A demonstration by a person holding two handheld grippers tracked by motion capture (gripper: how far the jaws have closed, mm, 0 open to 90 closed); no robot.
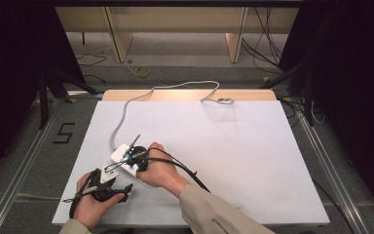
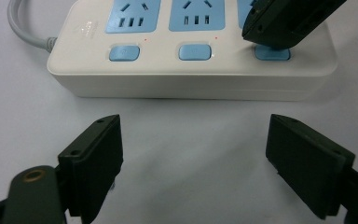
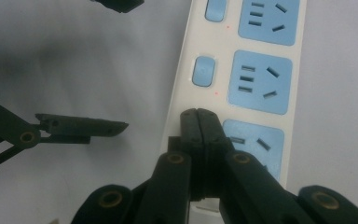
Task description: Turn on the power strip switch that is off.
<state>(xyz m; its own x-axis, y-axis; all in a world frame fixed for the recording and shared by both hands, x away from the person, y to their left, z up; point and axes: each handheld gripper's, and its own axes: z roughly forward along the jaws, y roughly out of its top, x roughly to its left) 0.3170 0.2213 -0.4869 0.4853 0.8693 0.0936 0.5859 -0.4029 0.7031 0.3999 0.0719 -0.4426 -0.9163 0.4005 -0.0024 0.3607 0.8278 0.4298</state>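
Right gripper has its fingers pressed together, tips down on the end switch of the power strip. Left gripper waits with fingers spread and empty, the strip lying just beyond them on the counter.

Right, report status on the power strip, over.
Right gripper shut, tips down on the end switch of the power strip. Left gripper open, empty, short of the strip. Other two switches untouched. Nothing in the way.
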